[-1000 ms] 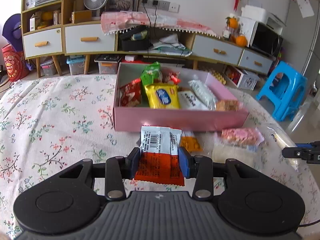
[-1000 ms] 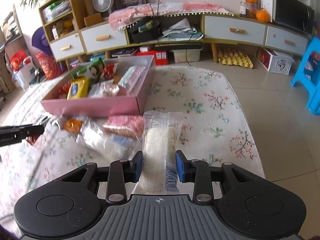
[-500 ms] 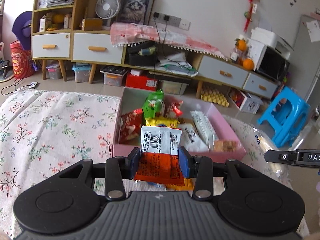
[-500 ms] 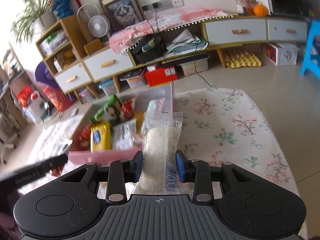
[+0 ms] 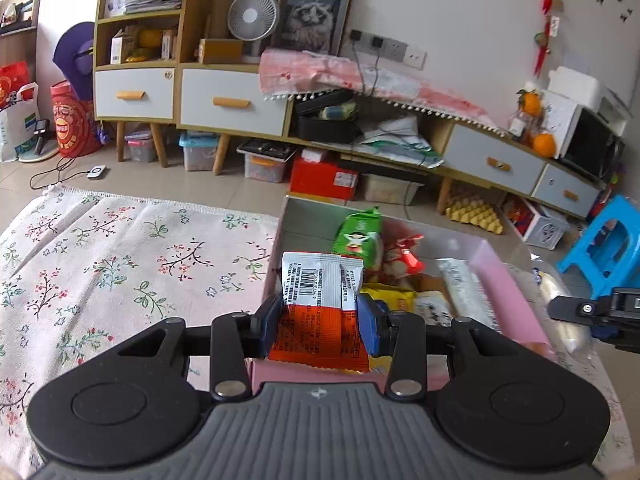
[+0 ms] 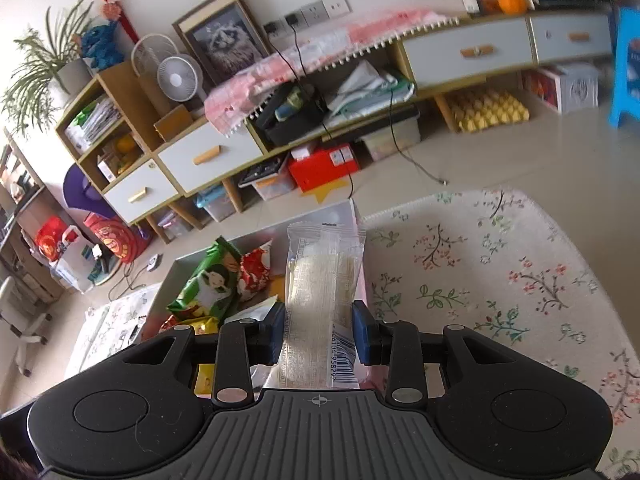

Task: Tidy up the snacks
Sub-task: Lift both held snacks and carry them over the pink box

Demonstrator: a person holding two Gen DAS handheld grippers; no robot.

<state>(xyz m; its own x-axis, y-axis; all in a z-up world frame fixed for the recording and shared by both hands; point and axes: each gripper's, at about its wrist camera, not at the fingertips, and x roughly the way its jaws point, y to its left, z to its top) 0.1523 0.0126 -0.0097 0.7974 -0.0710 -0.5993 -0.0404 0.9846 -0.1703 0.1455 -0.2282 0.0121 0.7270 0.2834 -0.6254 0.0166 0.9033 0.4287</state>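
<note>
Left wrist view: left gripper (image 5: pixel 320 322) clamps a crinkly orange-and-white foil packet (image 5: pixel 320 304) above the pink cardboard box (image 5: pixel 516 300); right gripper (image 6: pixel 320 332) pinches a long clear-wrapped bar (image 6: pixel 322 280) over that box's right wall.

A flowered cloth (image 5: pixel 120 264) covers the table. Behind it a low cabinet (image 5: pixel 224 100) with white drawers carries a fan (image 5: pixel 252 16), a framed cat picture (image 5: pixel 312 20) and a pink runner (image 5: pixel 344 76). A red box (image 5: pixel 324 176) sits beneath; a blue stool (image 5: pixel 604 248) stands at right.
</note>
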